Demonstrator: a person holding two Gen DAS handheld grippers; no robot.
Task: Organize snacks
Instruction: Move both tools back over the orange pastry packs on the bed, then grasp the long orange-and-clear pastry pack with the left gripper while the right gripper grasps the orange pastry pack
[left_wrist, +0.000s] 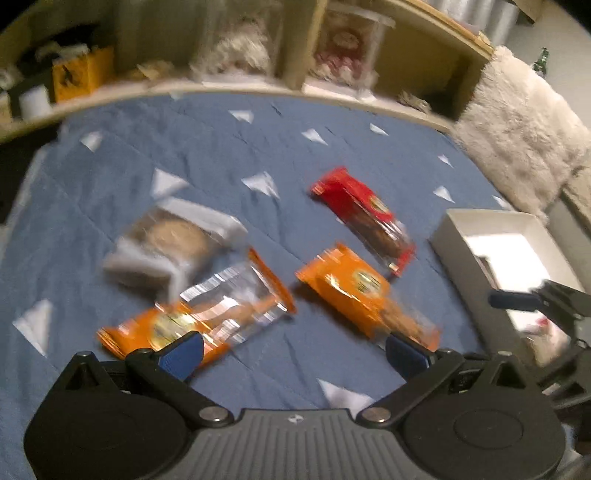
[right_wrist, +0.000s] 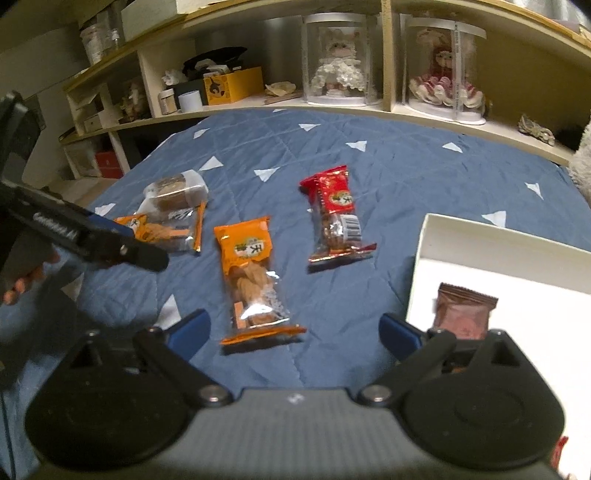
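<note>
Several wrapped snacks lie on a blue quilt (right_wrist: 406, 177). An orange packet (right_wrist: 253, 275) lies just ahead of my open right gripper (right_wrist: 295, 330), between its fingers but untouched. A red packet (right_wrist: 338, 216) lies farther back. At the left sit another orange packet (right_wrist: 162, 230) and a clear-wrapped brown cake (right_wrist: 177, 192). A white box (right_wrist: 517, 295) at the right holds a brown packet (right_wrist: 463, 310). In the blurred left wrist view my left gripper (left_wrist: 295, 354) is open and empty, with one orange packet (left_wrist: 199, 317) at its left finger, another orange packet (left_wrist: 365, 291) at its right, the red packet (left_wrist: 364, 218) and cake (left_wrist: 170, 243) beyond.
A wooden shelf (right_wrist: 332, 107) curves behind the quilt with doll cases (right_wrist: 338, 62), a yellow box (right_wrist: 232, 85) and jars. A fluffy white throw (left_wrist: 517, 122) lies at the right. The left gripper (right_wrist: 88, 236), held by a hand (right_wrist: 26, 284), shows at the left of the right wrist view.
</note>
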